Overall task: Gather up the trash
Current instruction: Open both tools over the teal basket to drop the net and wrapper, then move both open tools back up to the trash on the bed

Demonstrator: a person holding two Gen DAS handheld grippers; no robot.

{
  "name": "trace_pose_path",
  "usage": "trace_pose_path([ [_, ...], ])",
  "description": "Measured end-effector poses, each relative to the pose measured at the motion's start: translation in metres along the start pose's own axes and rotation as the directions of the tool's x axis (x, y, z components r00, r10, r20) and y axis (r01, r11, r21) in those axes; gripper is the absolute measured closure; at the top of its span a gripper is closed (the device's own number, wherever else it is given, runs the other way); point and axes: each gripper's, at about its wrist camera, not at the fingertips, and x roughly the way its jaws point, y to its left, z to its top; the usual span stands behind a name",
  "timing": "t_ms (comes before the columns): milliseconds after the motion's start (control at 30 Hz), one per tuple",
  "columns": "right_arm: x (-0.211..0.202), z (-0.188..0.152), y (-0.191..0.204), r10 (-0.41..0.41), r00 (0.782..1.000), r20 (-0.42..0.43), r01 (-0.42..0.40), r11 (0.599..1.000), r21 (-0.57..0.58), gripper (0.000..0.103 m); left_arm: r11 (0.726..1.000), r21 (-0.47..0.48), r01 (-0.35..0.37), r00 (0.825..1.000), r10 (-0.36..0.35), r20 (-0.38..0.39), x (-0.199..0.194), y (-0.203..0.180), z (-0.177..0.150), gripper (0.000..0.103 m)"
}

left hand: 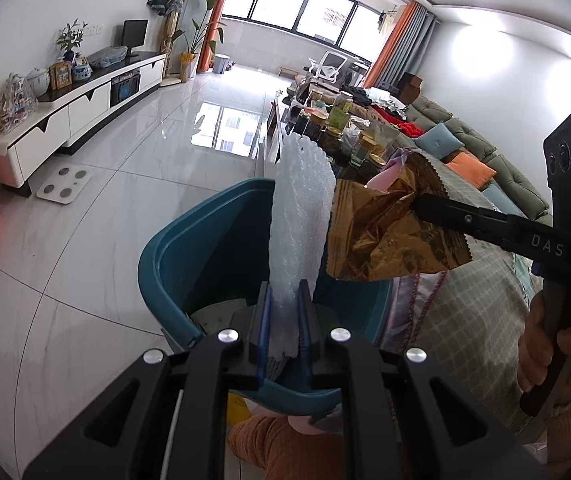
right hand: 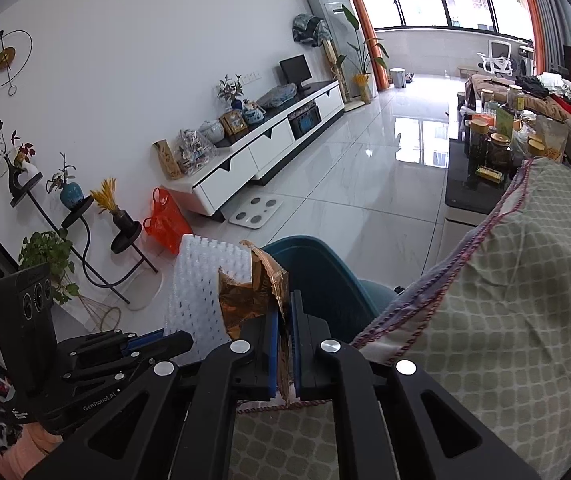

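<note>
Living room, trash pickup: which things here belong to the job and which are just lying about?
Part of the job:
white foam netting in left tool
gold wrapper in right tool
teal bin

Just lying about:
bathroom scale
orange bag
jars

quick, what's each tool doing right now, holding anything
Left tool: closed on the white foam sheet.
Right tool: closed on the gold wrapper.

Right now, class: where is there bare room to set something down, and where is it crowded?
Free: the tiled floor between the TV cabinet and the coffee table, beyond the scale. Crowded: the coffee table, packed with jars, and the teal bin, with both grippers' trash above it.
</note>
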Motion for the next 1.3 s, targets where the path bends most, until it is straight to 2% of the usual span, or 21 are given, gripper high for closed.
trace_pose_path([
  [167,0.007,-0.002,0.001,0.01,1.0,-0.021,-0.01,1.0,0.009,0.094,1.0,-0.016,-0.002,1.0,0.001,-0.009,0.003,0.001,0.001,0.086],
  [233,0.008,-0.003,-0.001,0.013,1.0,-0.028,-0.012,1.0,0.019,0.083,1.0,-0.028,0.005,1.0,-0.006,-0.015,0.004,0.004,0.0,0.08],
  [267,0.009,-0.004,-0.003,0.014,0.999,-0.029,-0.014,1.0,0.026,0.075,0.999,-0.032,0.01,1.0,-0.011,-0.018,0.005,0.008,0.001,0.078],
  [300,0.009,-0.004,-0.003,0.014,0.999,-0.03,-0.013,0.999,0.032,0.072,0.999,-0.033,0.011,1.0,-0.012,-0.02,0.006,0.006,0.001,0.078],
  [567,0.005,-0.009,-0.006,0.021,0.999,-0.027,-0.02,0.999,0.048,0.072,0.999,-0.036,0.026,0.999,-0.027,-0.021,0.007,0.005,-0.003,0.073],
  [667,-0.003,-0.013,-0.006,0.023,1.0,-0.017,-0.022,0.998,0.051,0.061,0.999,-0.023,0.044,0.999,-0.044,-0.011,0.006,0.001,-0.002,0.069],
  [867,-0.031,-0.02,-0.008,0.011,1.0,0.03,-0.012,0.999,0.034,0.057,0.994,0.049,0.094,0.994,-0.096,0.041,-0.008,-0.023,-0.003,0.058],
  [900,-0.037,-0.022,-0.008,0.005,0.999,0.04,-0.006,1.0,0.03,0.054,0.991,0.068,0.111,0.992,-0.115,0.051,-0.01,-0.03,-0.003,0.057],
  [1067,-0.076,-0.034,-0.015,-0.04,0.994,0.103,0.038,0.999,0.019,0.05,0.972,0.158,0.174,0.98,-0.187,0.069,-0.016,-0.069,-0.003,0.048],
  [1300,-0.14,-0.055,-0.042,-0.14,0.972,0.191,0.129,0.989,0.068,0.046,0.908,0.288,0.303,0.946,-0.322,0.02,-0.008,-0.138,-0.011,0.044],
])
